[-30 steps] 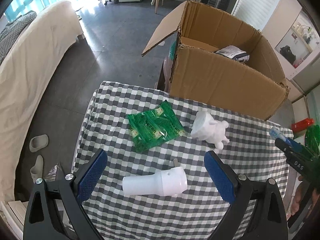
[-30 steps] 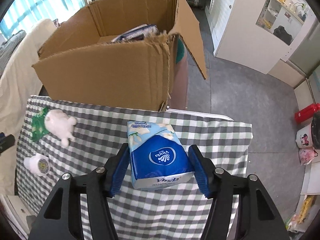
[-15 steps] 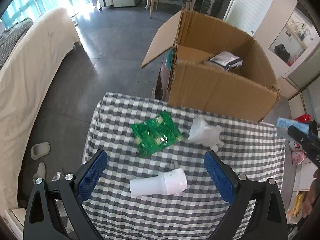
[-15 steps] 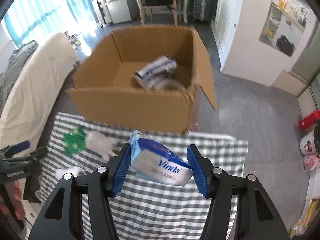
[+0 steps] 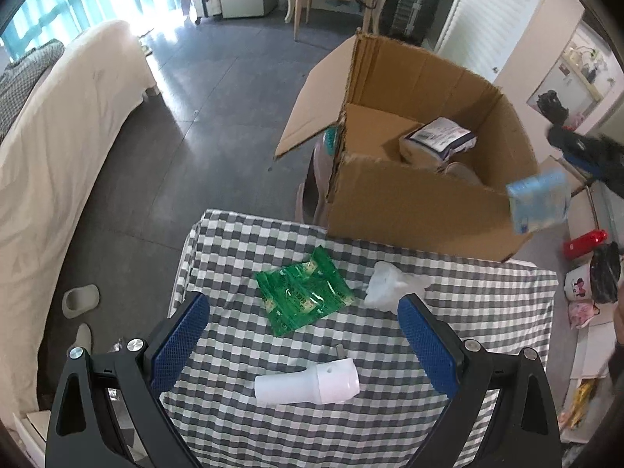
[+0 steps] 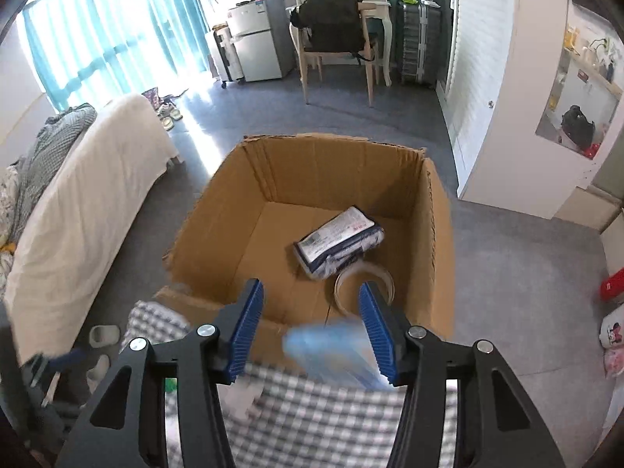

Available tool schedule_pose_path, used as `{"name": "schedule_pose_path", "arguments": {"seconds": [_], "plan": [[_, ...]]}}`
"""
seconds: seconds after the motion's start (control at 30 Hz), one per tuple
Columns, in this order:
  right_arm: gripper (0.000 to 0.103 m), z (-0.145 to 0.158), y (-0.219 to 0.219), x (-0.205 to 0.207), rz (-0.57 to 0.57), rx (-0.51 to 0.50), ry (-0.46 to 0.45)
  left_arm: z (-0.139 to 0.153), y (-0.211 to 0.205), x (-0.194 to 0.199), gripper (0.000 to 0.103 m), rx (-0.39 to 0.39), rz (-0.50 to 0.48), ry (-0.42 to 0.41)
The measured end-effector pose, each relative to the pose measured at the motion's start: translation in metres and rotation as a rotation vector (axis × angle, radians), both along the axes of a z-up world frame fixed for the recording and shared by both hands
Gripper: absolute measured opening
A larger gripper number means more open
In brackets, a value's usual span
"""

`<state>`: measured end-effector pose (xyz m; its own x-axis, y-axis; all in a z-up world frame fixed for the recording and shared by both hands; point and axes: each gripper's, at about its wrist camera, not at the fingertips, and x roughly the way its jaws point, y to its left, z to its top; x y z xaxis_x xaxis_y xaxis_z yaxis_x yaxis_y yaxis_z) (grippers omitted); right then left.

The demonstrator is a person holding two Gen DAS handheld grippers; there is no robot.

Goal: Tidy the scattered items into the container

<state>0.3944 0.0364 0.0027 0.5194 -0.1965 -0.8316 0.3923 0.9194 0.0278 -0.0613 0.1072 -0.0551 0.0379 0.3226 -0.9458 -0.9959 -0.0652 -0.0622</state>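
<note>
My right gripper (image 6: 310, 292) is shut on a blue Vinda tissue pack (image 6: 331, 351), which hangs blurred and tilted low between the fingers. It is above the near wall of the open cardboard box (image 6: 343, 167). In the left wrist view the tissue pack (image 5: 538, 202) hangs by the box's (image 5: 409, 210) right front corner. My left gripper (image 5: 302, 302) is open above the checked table (image 5: 487, 312). Below it lie a green packet (image 5: 304, 296), a white figurine (image 5: 390, 284) and a white cylinder (image 5: 308, 384).
Inside the box lie a dark blue and white packet (image 6: 339, 240) and a tape roll (image 6: 364, 280). A bed (image 5: 58, 148) runs along the left. Slippers (image 5: 80, 302), a red bottle (image 5: 585, 243) and mugs (image 5: 579, 282) sit on the floor beside the table.
My right gripper lifted the tissue pack off the table and carried it up and forward to the box's near wall; the pack tipped downward. The left gripper stayed about where it was.
</note>
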Motion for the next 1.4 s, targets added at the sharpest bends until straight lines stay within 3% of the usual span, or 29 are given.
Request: {"name": "schedule_pose_path", "arguments": {"seconds": [0.07,0.13,0.4,0.53,0.6,0.87,1.13,1.4], "plan": [[0.052,-0.010,-0.008,0.010,-0.015,-0.004,0.015,-0.010,0.000,0.000,0.100,-0.021,0.011,0.010],[0.052,-0.010,-0.014,0.008,-0.112,0.002,0.000,-0.018,0.000,-0.002,0.100,-0.041,0.021,0.010],[0.053,-0.012,-0.016,-0.031,-0.134,0.021,0.046,-0.030,0.006,0.001,0.100,-0.063,0.026,-0.003],[0.081,-0.020,0.000,-0.062,-0.167,0.049,0.063,-0.027,0.011,0.009,0.100,-0.049,0.000,-0.006],[0.086,-0.034,0.010,-0.073,-0.178,0.077,0.083,-0.027,0.012,0.013,0.100,-0.041,-0.012,-0.007],[0.086,-0.100,0.023,-0.091,-0.272,0.127,0.173,-0.045,-0.002,0.024,0.100,-0.062,-0.073,0.016],[0.086,-0.151,0.010,-0.087,-0.369,0.073,0.239,-0.070,-0.022,0.011,0.100,-0.106,-0.080,0.032],[0.087,-0.173,0.012,-0.081,-0.376,0.047,0.294,-0.077,-0.026,0.010,0.100,-0.116,-0.079,0.033]]}}
